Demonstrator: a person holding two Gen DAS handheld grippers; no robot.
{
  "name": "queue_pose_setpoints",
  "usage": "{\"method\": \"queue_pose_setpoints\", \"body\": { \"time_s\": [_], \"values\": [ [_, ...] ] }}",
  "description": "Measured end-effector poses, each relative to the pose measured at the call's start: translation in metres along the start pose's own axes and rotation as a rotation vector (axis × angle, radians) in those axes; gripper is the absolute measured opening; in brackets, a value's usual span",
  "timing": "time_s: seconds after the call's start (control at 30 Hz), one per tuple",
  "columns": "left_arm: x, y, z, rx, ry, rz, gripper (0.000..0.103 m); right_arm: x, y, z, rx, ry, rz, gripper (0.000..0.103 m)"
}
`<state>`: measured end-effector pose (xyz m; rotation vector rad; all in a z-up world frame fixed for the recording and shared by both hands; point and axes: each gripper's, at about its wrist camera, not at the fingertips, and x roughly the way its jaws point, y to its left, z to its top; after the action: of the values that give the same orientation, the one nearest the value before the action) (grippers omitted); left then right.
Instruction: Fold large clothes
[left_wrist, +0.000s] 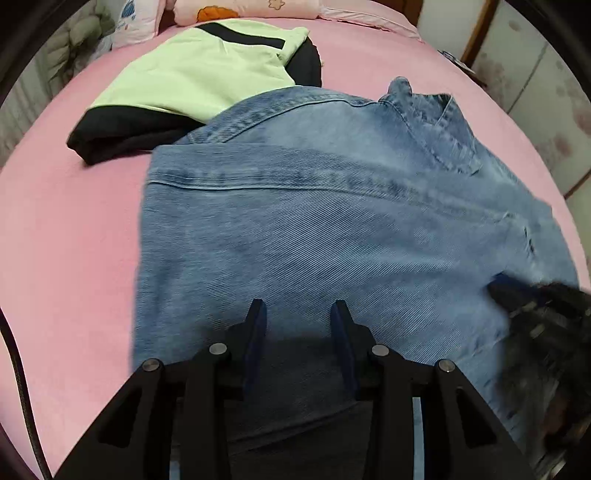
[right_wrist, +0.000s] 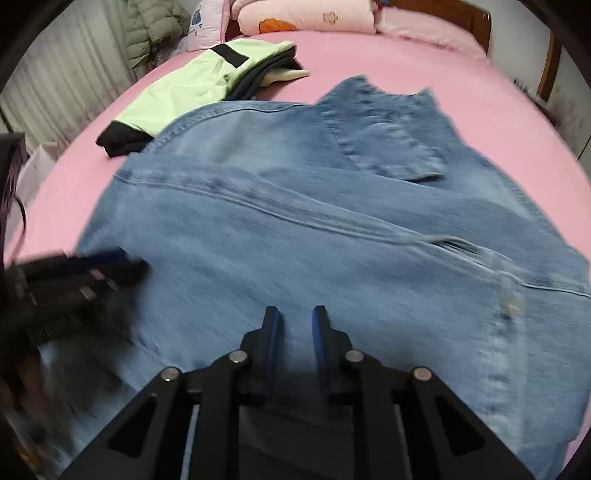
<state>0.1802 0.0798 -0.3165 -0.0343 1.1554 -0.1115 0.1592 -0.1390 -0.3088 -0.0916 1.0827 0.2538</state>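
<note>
A blue denim jacket (left_wrist: 332, 229) lies partly folded on the pink bed sheet (left_wrist: 74, 240), collar toward the far side and one sleeve laid across the back (right_wrist: 388, 147). My left gripper (left_wrist: 299, 310) hovers over the jacket's near left part, open, with only cloth below its blue pads. My right gripper (right_wrist: 296, 314) hangs over the near middle of the jacket (right_wrist: 295, 229), its jaws a narrow gap apart with nothing pinched. Each gripper shows blurred in the other's view: the right gripper (left_wrist: 524, 295) and the left gripper (right_wrist: 92, 269).
A folded pale green and black garment (left_wrist: 192, 74) lies on the bed behind the jacket, touching its far edge. Pillows (right_wrist: 306, 18) line the headboard. A padded coat (right_wrist: 155, 29) hangs at the far left; wardrobe doors (left_wrist: 546, 92) stand to the right.
</note>
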Motion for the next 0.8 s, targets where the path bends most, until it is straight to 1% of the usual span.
{"method": "queue_pose_setpoints", "body": {
  "time_s": [0.03,0.07,0.1,0.13,0.17,0.2,0.23,0.27,0.3,0.33,0.37,0.4,0.47,0.53,0.6,0.63,0.67,0.73,0.8],
  "values": [
    [-0.002,0.003,-0.002,0.016,-0.001,0.004,0.036,-0.007,-0.015,-0.008,0.010,-0.005,-0.051,0.014],
    [-0.004,0.006,-0.005,0.031,0.000,0.001,0.036,-0.010,-0.030,-0.014,0.030,0.000,-0.099,0.016],
    [-0.006,0.008,-0.007,0.043,0.000,0.001,0.036,-0.011,-0.042,-0.019,0.052,0.011,-0.135,0.020],
    [-0.007,0.010,-0.007,0.053,0.001,0.003,0.036,-0.012,-0.061,-0.025,0.091,0.027,-0.157,0.020],
    [-0.009,0.012,-0.009,0.062,0.005,0.007,0.036,-0.018,-0.082,-0.032,0.154,0.019,-0.082,0.015],
    [-0.011,0.014,-0.010,0.063,0.010,0.002,0.036,-0.021,-0.090,-0.034,0.187,0.017,-0.047,0.007],
    [-0.014,0.015,-0.011,0.058,0.015,0.001,0.036,-0.025,-0.100,-0.036,0.232,0.034,-0.004,0.003],
    [-0.017,0.016,-0.011,0.049,0.023,0.005,0.036,-0.028,-0.101,-0.036,0.241,0.045,-0.009,0.003],
    [-0.022,0.018,-0.011,0.038,0.036,0.010,0.039,-0.031,-0.100,-0.034,0.236,0.061,-0.057,0.005],
    [-0.025,0.017,-0.010,0.025,0.050,0.019,0.041,-0.036,-0.097,-0.032,0.227,0.074,-0.083,0.009],
    [-0.031,0.017,-0.011,0.016,0.057,0.029,0.048,-0.041,-0.094,-0.030,0.229,0.076,-0.085,0.009],
    [-0.038,0.015,-0.011,0.009,0.060,0.043,0.056,-0.048,-0.093,-0.029,0.237,0.073,-0.074,0.009],
    [-0.054,0.009,-0.010,0.008,0.049,0.074,0.062,-0.067,-0.092,-0.026,0.257,0.046,-0.044,0.009],
    [-0.075,0.003,-0.007,0.007,0.031,0.083,0.065,-0.084,-0.086,-0.021,0.259,0.031,-0.038,0.009],
    [-0.098,-0.005,-0.003,0.000,0.015,0.097,0.071,-0.108,-0.080,-0.017,0.260,0.020,-0.020,0.009],
    [-0.109,-0.008,-0.001,-0.006,0.006,0.102,0.072,-0.112,-0.078,-0.012,0.257,0.020,-0.011,0.009],
    [-0.126,-0.012,0.001,-0.019,-0.010,0.103,0.075,-0.122,-0.076,-0.009,0.250,0.020,-0.002,0.009],
    [-0.149,-0.017,0.006,-0.037,-0.035,0.097,0.077,-0.144,-0.072,-0.003,0.233,0.016,-0.002,0.009],
    [-0.179,-0.023,0.009,-0.062,-0.064,0.088,0.082,-0.163,-0.071,0.002,0.226,0.001,0.005,0.009]
  ]
}}
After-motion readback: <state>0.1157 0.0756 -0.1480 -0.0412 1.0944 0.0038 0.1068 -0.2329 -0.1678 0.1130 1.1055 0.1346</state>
